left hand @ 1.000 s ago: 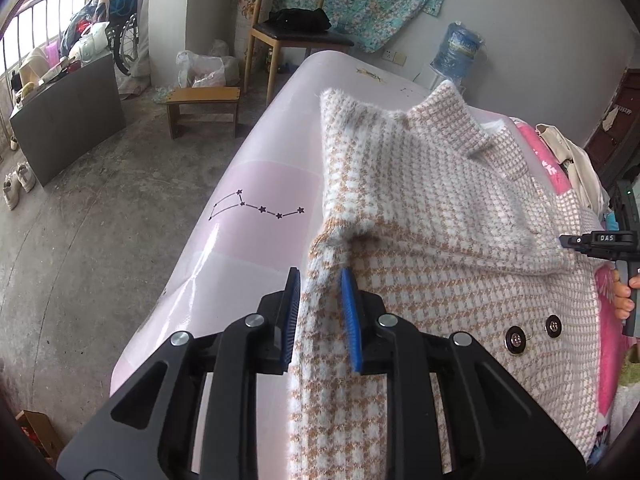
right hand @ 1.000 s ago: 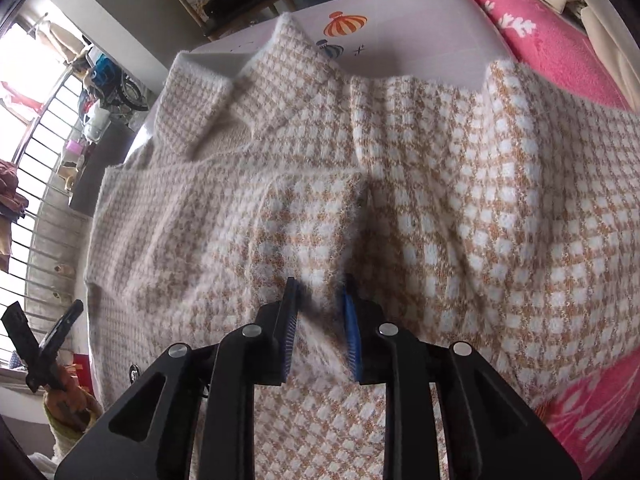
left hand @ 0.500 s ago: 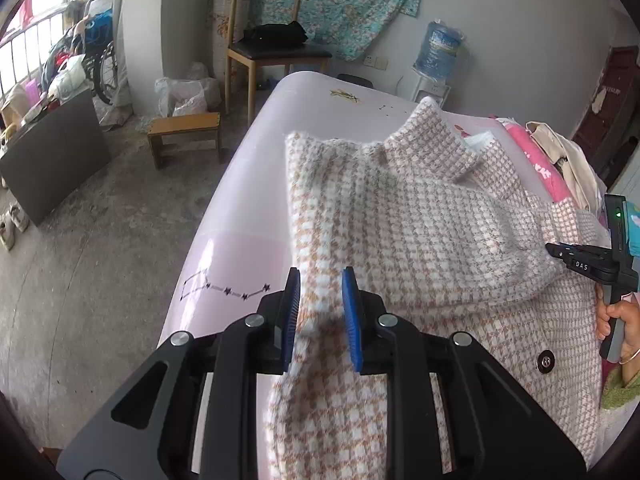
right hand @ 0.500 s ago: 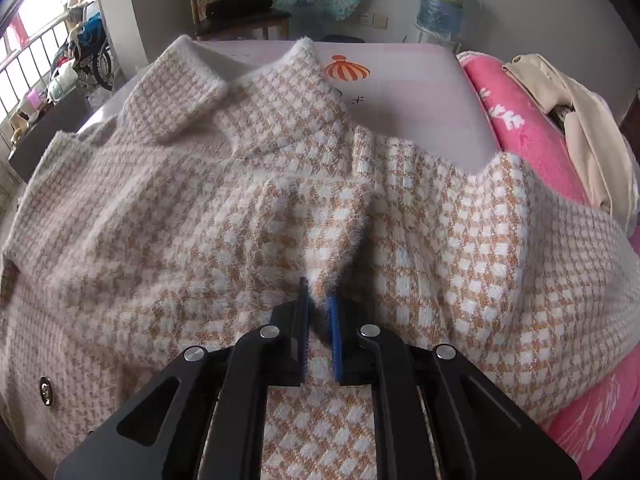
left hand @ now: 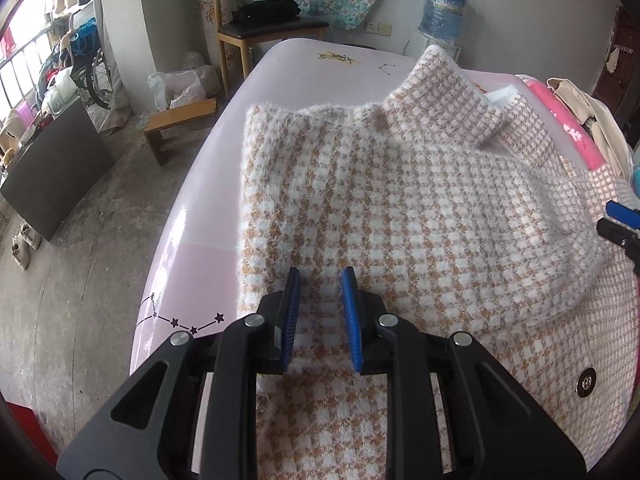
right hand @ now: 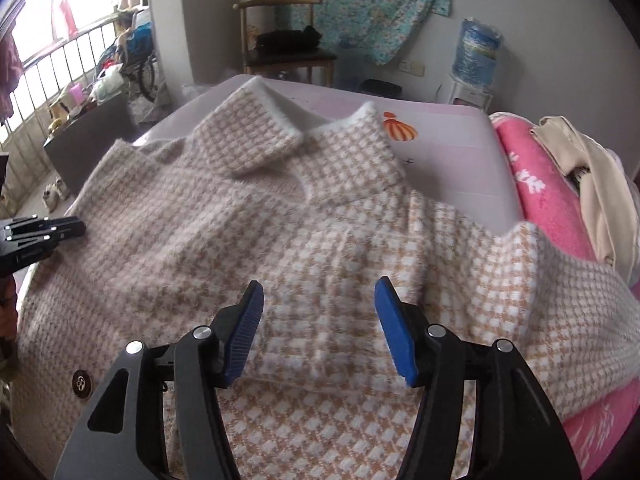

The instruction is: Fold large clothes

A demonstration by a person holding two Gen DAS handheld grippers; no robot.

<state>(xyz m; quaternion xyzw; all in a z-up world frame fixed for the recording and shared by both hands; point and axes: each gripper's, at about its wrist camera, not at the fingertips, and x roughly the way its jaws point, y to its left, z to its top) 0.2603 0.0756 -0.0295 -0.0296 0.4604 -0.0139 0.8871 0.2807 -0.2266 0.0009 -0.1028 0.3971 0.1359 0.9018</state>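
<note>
The right gripper is spreading its jaws, having just let go of the right sleeve, which is now lying folded across the chest of the houndstooth coat. The left gripper is still pinching the left sleeve fabric, carrying it inward. The coat is lying spread on the pink table, collar at the far end. Both sleeves are nearly folded in.

The coat lies on the table, collar toward the far edge. A blanket lies along the table's right side. Beyond the far edge stands a chair.
</note>
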